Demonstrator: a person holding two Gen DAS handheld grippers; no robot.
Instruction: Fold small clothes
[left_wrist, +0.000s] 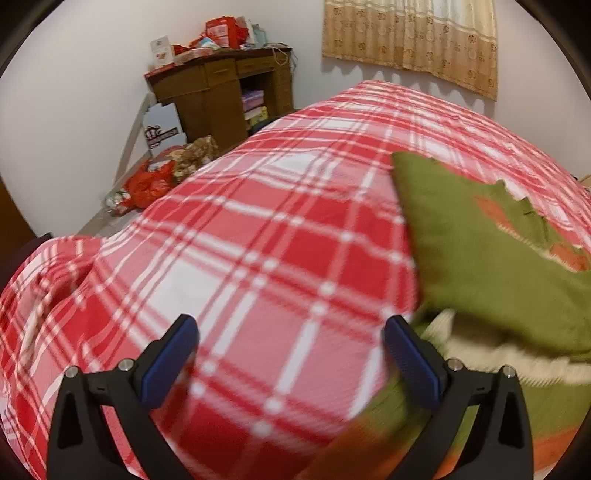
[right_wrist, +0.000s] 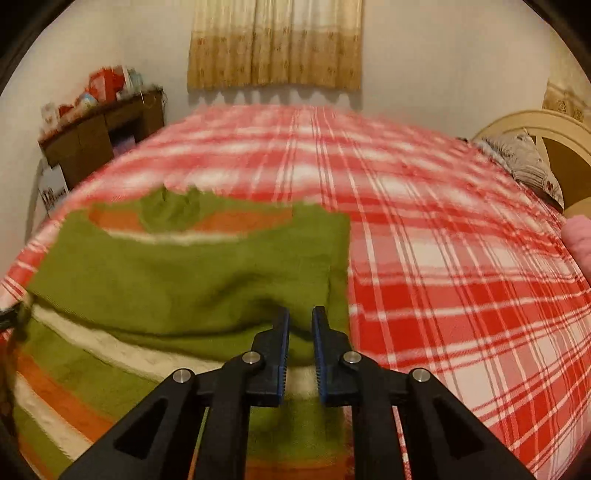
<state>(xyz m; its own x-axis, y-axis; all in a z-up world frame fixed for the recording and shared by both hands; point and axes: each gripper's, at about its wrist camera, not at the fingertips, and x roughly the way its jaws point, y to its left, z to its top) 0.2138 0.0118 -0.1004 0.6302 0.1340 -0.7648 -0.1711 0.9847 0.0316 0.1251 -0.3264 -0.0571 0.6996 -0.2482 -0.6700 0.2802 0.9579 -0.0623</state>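
Observation:
A small green sweater (right_wrist: 192, 273) with orange and cream stripes lies on the red plaid bed cover (right_wrist: 443, 258), its upper part folded down over the striped body. In the left wrist view the sweater (left_wrist: 491, 266) is at the right. My left gripper (left_wrist: 291, 332) is wide open and empty, over bare cover just left of the sweater; its right finger is at the sweater's left edge. My right gripper (right_wrist: 300, 321) is above the sweater's folded right part, jaws narrowly apart with a small gap, nothing clearly pinched between them.
A wooden desk (left_wrist: 221, 92) piled with red boxes stands at the far left wall, with bags on the floor (left_wrist: 147, 184). A curtain (right_wrist: 275, 42) hangs behind the bed. A headboard and pillow (right_wrist: 528, 162) are at the right.

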